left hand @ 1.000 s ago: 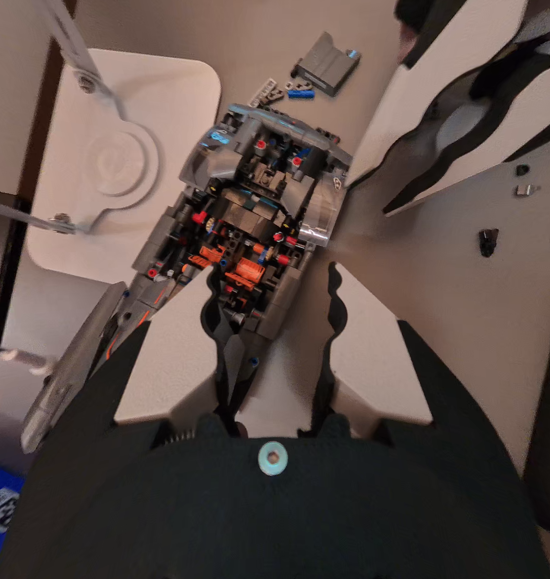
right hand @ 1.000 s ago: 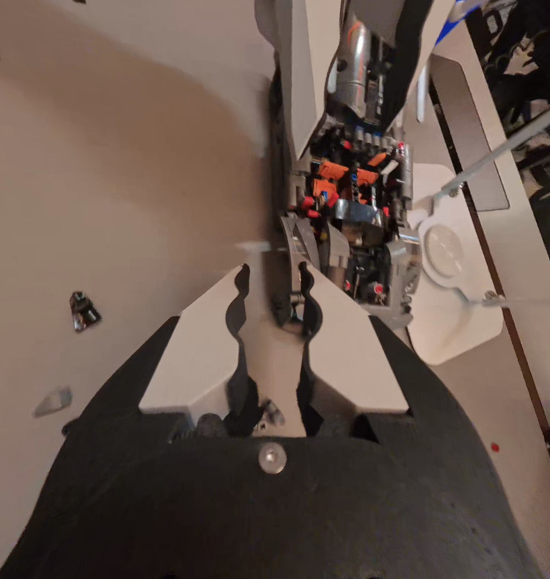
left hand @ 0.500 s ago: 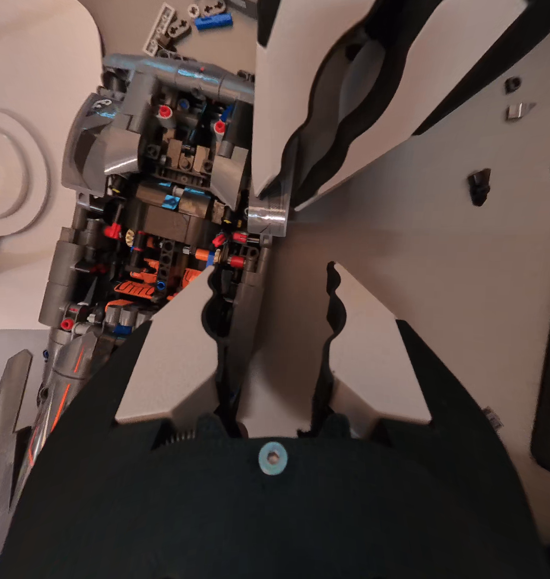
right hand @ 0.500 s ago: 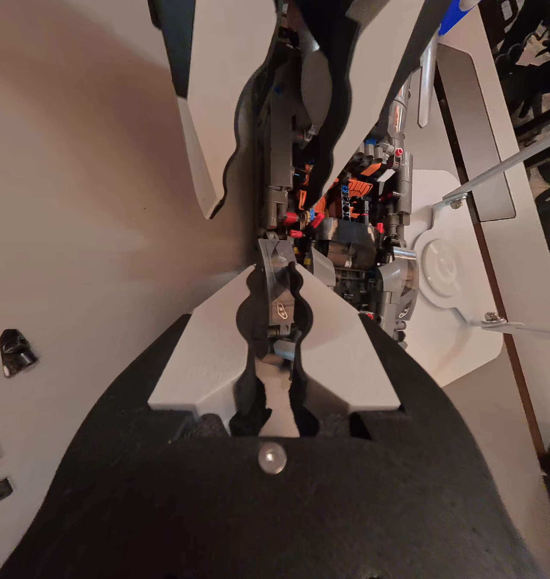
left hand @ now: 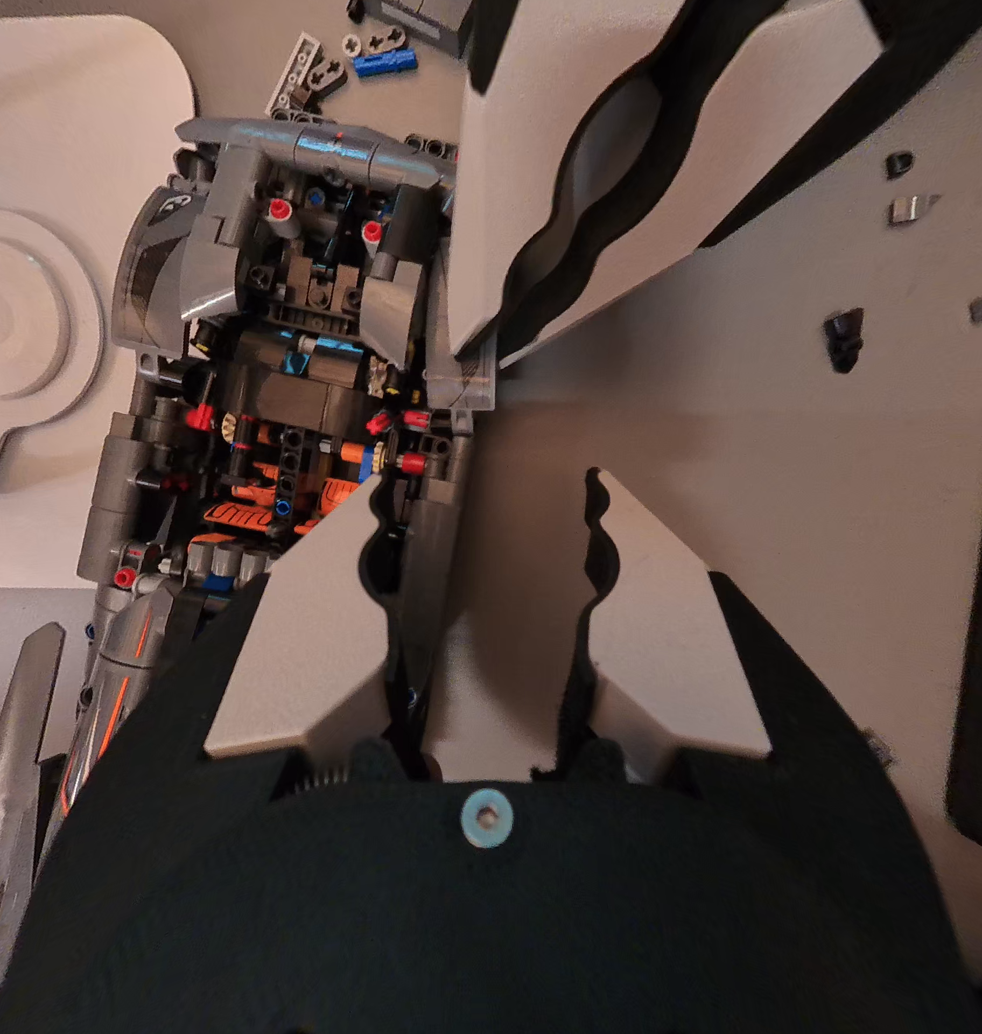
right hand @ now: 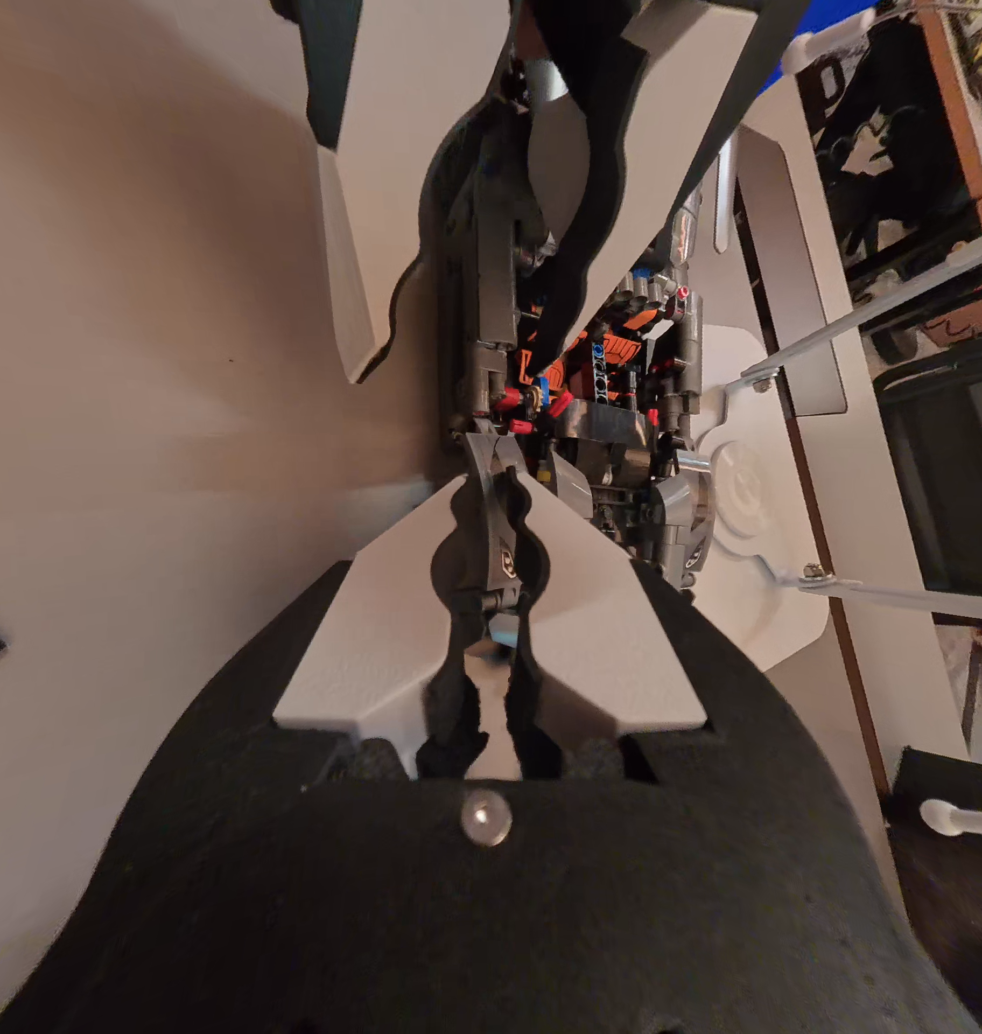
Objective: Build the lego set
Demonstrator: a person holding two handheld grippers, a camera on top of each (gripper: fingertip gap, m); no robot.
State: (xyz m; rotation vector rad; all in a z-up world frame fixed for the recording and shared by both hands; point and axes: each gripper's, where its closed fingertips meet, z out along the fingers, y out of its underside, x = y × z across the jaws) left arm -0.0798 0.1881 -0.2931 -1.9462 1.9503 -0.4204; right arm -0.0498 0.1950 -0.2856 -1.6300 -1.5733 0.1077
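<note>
Left wrist view: we see white stand base at far left on desk. Lego car model lies beside it, grey shell, red and orange parts inside. Left claw spread wide, one finger over model's side, nothing held. Right claw pinches grey fender panel at model's edge. Small loose pieces well apart at right.

Right wrist view: we see right claw clamped on fender panel; model just ahead, left claw above it.
</note>
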